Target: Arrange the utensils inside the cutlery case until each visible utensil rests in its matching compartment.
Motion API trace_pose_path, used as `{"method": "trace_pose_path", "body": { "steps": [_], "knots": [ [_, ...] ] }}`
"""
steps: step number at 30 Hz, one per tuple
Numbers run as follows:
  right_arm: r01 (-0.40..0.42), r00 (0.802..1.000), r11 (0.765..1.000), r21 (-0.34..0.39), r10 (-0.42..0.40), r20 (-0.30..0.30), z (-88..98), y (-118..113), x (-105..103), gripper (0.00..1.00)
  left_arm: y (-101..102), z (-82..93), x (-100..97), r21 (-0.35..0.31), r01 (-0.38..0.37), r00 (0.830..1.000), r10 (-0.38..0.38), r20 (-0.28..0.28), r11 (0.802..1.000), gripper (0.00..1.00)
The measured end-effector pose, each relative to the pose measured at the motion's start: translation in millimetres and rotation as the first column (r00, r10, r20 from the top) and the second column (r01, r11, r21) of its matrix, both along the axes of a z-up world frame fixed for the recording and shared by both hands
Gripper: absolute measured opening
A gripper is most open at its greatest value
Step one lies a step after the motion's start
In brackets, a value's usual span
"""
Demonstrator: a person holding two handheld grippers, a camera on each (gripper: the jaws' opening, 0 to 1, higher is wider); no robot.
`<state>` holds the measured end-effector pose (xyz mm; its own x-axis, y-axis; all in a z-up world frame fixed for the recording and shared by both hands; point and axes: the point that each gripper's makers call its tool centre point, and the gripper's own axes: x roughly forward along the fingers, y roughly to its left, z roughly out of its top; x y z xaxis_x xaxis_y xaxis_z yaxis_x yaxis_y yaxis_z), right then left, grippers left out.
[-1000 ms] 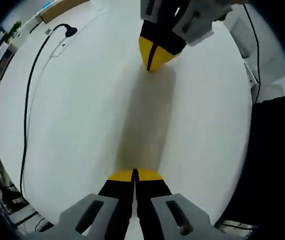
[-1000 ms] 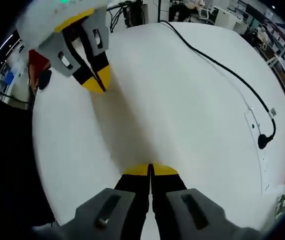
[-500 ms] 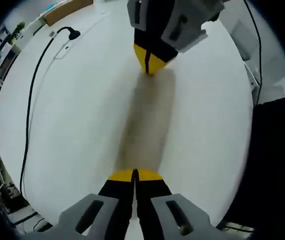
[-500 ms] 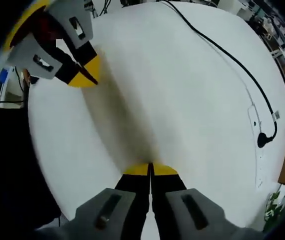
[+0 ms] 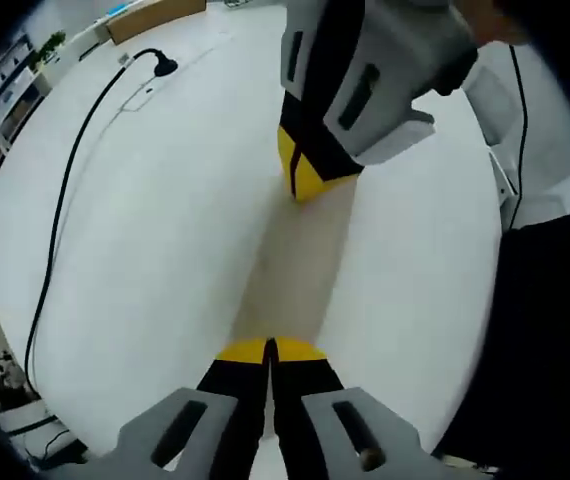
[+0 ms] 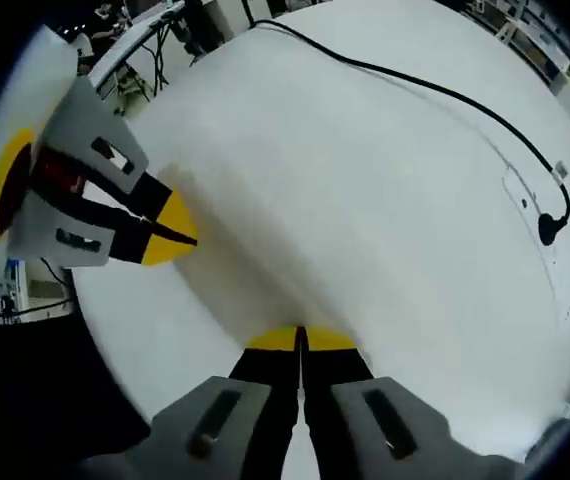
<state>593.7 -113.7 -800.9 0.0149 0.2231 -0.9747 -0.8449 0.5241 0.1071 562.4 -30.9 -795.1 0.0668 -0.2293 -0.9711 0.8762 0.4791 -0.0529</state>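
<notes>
White tabletop (image 5: 145,230) with a black cable (image 5: 60,200) at ten o'clock. Left gripper (image 5: 269,347) and right gripper (image 6: 299,337) both have jaws pressed together, holding nothing, tips facing each other. Cutlery case location cannot be told.

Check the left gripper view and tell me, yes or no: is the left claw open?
No. The left claw has its yellow tips pressed together, nothing between them, above the bare white table.

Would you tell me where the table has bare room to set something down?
The white table is bare between the black cable and the two shut grippers, left and right. It is tightest in the strip between their tips.
</notes>
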Motion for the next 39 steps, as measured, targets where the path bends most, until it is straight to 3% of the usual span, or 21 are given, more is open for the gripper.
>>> {"method": "trace_pose_path", "body": {
  "steps": [1, 6, 8, 9, 10, 11, 13, 14, 16, 17, 18, 21, 22, 27, 29, 32, 39],
  "knots": [
    [0.045, 0.999, 0.999, -0.016, -0.045, -0.023, 1.2, 0.5, -5.8, 0.00, 0.0, 0.0, 0.1, -0.002, -0.004, 1.000, 0.004, 0.000, 1.000, 0.00],
    [0.098, 0.993, 0.995, -0.027, -0.100, -0.063, 3.2, -2.4, -3.9, 0.00, -0.9, 0.1, 0.0, 0.005, 0.007, 1.000, -0.007, 0.005, 1.000, 0.00],
    [0.203, 0.976, 0.979, 0.010, -0.202, -0.077, 5.3, -2.8, -5.7, 0.00, -1.1, 0.3, -0.4, 0.007, 0.010, 1.000, -0.010, 0.006, 1.000, 0.00],
    [0.226, 0.962, 0.973, -0.050, -0.231, -0.143, 3.6, -8.5, -23.0, 0.00, -1.1, 0.3, -0.3, 0.009, 0.010, 1.000, -0.010, 0.006, 1.000, 0.00],
    [0.230, 0.963, 0.973, -0.034, -0.232, -0.135, 3.0, -6.3, -26.3, 0.00, -1.1, 0.3, -0.2, 0.010, 0.008, 1.000, -0.009, 0.007, 1.000, 0.00],
    [0.160, 0.985, 0.987, -0.009, -0.161, -0.061, 2.2, -5.4, -17.8, 0.00, -1.3, 0.3, -0.2, 0.013, 0.008, 1.000, -0.008, 0.009, 1.000, 0.00],
    [0.204, 0.974, 0.978, -0.033, -0.206, -0.098, 3.6, -5.2, -25.1, 0.00, -1.3, 0.4, -0.4, 0.017, 0.017, 1.000, -0.017, 0.014, 1.000, 0.00],
    [0.221, 0.963, 0.974, -0.050, -0.226, -0.145, 3.8, -3.1, -33.9, 0.00, -1.5, 0.4, -0.4, 0.017, 0.017, 1.000, -0.017, 0.013, 1.000, 0.00],
    [0.215, 0.966, 0.976, -0.042, -0.218, -0.136, 3.7, 2.4, -37.3, 0.00, -1.3, 0.3, 0.1, 0.017, 0.013, 1.000, -0.013, 0.010, 1.000, 0.00],
    [0.248, 0.961, 0.969, 0.010, -0.244, -0.130, 0.0, 11.9, -36.7, 0.00, -0.9, 1.0, -0.6, 0.015, 0.012, 1.000, -0.012, 0.008, 1.000, 0.00],
    [0.256, 0.956, 0.966, -0.031, -0.257, -0.139, -1.3, 4.8, -38.5, 0.00, -0.2, 1.8, -0.1, 0.011, 0.006, 1.000, -0.006, 0.009, 1.000, 0.00],
    [0.275, 0.951, 0.960, -0.045, -0.279, -0.135, -4.6, 2.4, -39.0, 0.00, -0.5, 3.0, -0.6, 0.008, 0.007, 1.000, -0.007, 0.017, 1.000, 0.00],
    [0.272, 0.955, 0.962, -0.028, -0.274, -0.113, -5.6, 2.7, -35.8, 0.00, -0.8, 3.1, -1.1, 0.011, 0.010, 1.000, -0.010, 0.020, 1.000, 0.00],
    [0.216, 0.965, 0.976, -0.018, -0.216, -0.147, -6.3, 0.9, -37.8, 0.00, -1.0, 2.5, 0.2, 0.018, 0.016, 1.000, -0.016, 0.017, 1.000, 0.00],
    [0.240, 0.959, 0.971, 0.006, -0.236, -0.157, -4.0, -1.2, -39.5, 0.00, -0.3, 2.5, 0.3, 0.011, 0.016, 1.000, -0.016, 0.015, 1.000, 0.00],
    [0.197, 0.975, 0.978, -0.073, -0.203, -0.090, -2.2, -25.3, -33.4, 0.00, 0.1, 2.5, 0.5, -0.005, 0.005, 1.000, -0.004, 0.017, 1.000, 0.00],
    [0.226, 0.969, 0.965, -0.136, -0.237, -0.071, 2.1, -62.2, -29.3, 0.00, -1.4, 0.9, 0.2, -0.008, 0.012, 1.000, -0.011, 0.027, 1.000, 0.00]
  ]
}}
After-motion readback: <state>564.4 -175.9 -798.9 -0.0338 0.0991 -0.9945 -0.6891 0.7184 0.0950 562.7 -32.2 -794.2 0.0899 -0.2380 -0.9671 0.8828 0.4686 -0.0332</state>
